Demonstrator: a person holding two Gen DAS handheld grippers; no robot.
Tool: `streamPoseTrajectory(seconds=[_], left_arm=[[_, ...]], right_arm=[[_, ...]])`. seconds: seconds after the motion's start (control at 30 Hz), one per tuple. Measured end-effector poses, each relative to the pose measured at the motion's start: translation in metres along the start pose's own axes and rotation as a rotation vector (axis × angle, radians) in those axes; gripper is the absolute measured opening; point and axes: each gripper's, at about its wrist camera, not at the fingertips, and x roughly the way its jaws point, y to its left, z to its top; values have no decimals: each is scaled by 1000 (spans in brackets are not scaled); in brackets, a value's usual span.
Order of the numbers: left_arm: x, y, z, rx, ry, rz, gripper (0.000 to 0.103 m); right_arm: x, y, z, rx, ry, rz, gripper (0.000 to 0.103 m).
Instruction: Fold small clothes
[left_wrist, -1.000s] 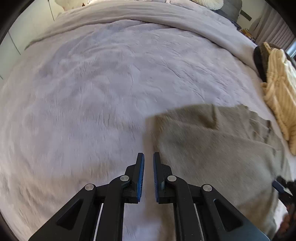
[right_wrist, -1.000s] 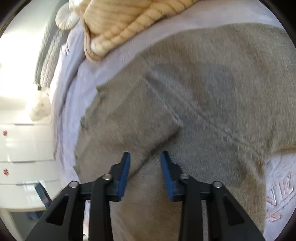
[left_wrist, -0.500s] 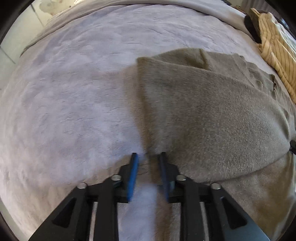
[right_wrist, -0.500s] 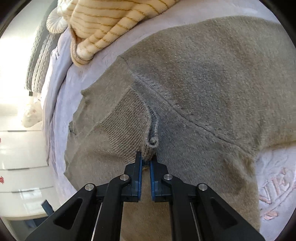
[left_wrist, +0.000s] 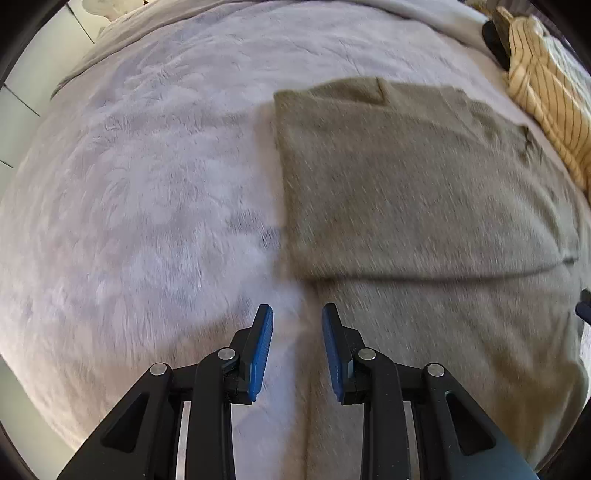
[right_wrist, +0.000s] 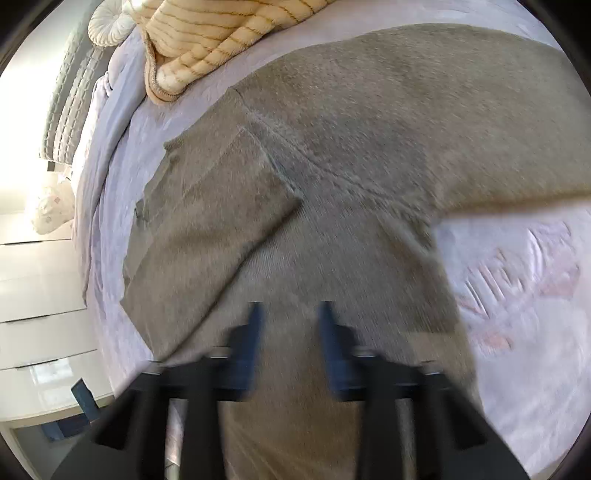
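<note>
The grey knit garment looked soft and limp, lying on the blanket. My left gripper hung unclenched and empty over its edge. My right gripper had just spread its jaws, letting go; I judged a hem corner the best grab.

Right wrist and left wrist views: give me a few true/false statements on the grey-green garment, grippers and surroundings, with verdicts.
1. The grey-green garment lies on the lilac blanket. True.
2. The right gripper is clamped on a sleeve. False: its jaws have just opened and nothing is between them.
3. The left gripper holds nothing. True.
4. The cream striped garment lies on top of the grey-green one. False: it sits apart, further up the bed.
5. A folded part of the garment overlaps its lower layer. True.
</note>
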Motion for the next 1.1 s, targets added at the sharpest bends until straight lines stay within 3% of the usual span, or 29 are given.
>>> streamPoseTrajectory(seconds=[0.2,0.23,0.27,0.3,0.37,0.43,0.53,0.63,0.73,0.8,0.83,1.1], left_arm=[[-18,-29,-24,36,24,-29,30],[-19,-35,-23,44,24,-23,49],[-22,-39,-26,46,25,-17,93],[-27,-43,-28,36,7,-6,103],[-35,-55,-30,42,-32,-13,103],[-38,-66,-33,70,-26,-14,103],[-40,-81,-28,95,-24,-18,103],[-49,-100,-23,113,-14,-30,103],[-49,-110,-21,126,3,-26,103],[-48,-119,-23,143,17,-23,103],[-48,-122,-25,151,22,-24,103],[-50,-155,-34,195,68,-59,103]], right_arm=[[-11,-4,-18,-2,27,16,57],[-13,-6,-20,1,29,19,58],[-13,-6,-21,3,29,20,58],[-16,-8,-23,7,28,21,58],[-19,-12,-25,13,26,25,60],[-22,-16,-26,23,26,30,67],[-27,-23,-28,34,18,35,68],[-34,-28,-28,35,-11,44,80],[-44,-33,-28,30,-42,73,81],[-51,-38,-28,34,-67,109,100],[-55,-40,-28,36,-81,126,103],[-70,-57,-21,64,-105,177,103]])
